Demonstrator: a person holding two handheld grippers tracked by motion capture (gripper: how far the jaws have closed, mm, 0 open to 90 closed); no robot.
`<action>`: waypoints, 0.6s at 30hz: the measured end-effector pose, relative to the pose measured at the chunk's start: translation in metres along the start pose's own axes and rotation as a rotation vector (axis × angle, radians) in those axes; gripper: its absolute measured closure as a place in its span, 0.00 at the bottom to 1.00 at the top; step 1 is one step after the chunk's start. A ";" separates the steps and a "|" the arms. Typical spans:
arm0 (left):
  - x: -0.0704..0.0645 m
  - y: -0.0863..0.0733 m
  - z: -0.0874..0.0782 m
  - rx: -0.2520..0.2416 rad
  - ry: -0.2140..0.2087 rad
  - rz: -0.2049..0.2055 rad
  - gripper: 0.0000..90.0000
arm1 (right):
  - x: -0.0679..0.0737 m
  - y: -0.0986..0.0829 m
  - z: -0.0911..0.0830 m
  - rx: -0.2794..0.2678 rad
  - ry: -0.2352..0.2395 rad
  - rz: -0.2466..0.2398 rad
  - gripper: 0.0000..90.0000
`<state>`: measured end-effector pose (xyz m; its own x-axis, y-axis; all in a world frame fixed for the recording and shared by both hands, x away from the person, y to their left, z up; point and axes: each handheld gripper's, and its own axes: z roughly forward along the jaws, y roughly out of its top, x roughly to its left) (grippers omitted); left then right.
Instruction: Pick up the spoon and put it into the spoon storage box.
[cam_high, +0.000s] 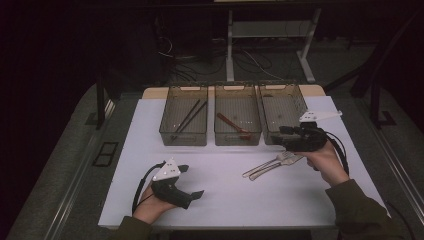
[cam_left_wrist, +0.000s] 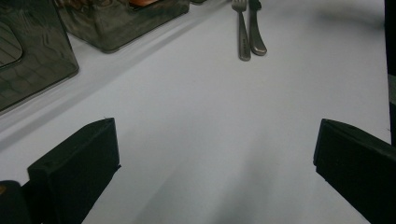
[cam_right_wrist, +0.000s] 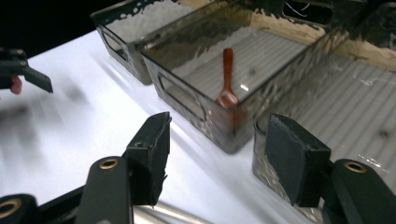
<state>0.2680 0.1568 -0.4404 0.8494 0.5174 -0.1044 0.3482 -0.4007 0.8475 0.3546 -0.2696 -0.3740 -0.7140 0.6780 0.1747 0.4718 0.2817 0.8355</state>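
Note:
A metal fork (cam_high: 265, 164) and knife (cam_high: 268, 170) lie side by side on the white table (cam_high: 220, 195), right of centre. My right gripper (cam_high: 279, 136) hovers over their far ends, just in front of the right bin (cam_high: 274, 107). In the right gripper view its jaws (cam_right_wrist: 219, 126) stand open with nothing between them, and a strip of bright metal (cam_right_wrist: 173, 215) shows beneath them. My left gripper (cam_high: 192, 181) rests low at the front left, open and empty. Its own view has the gripper (cam_left_wrist: 217, 130) pointing across bare table toward the fork (cam_left_wrist: 243, 32) and knife (cam_left_wrist: 256, 32).
Three smoky clear bins stand in a row at the back. The left bin (cam_high: 183, 136) holds black chopsticks (cam_high: 189, 117), and the middle bin (cam_high: 237, 137) a reddish-brown spoon (cam_high: 234, 125), spoon (cam_right_wrist: 227, 79). The table's front edge lies close to both hands.

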 end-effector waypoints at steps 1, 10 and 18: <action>0.000 0.000 0.000 0.001 0.001 0.001 0.00 | 0.000 -0.003 -0.002 0.002 -0.003 0.002 0.44; -0.002 0.001 0.000 0.000 0.006 0.008 0.00 | -0.008 -0.024 -0.017 0.025 -0.051 0.006 0.47; -0.004 0.001 0.000 0.004 0.005 0.010 0.00 | -0.019 -0.042 -0.026 0.067 -0.098 0.019 0.52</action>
<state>0.2653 0.1542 -0.4392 0.8506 0.5175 -0.0933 0.3417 -0.4090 0.8461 0.3350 -0.3116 -0.3991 -0.6521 0.7458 0.1359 0.5210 0.3106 0.7951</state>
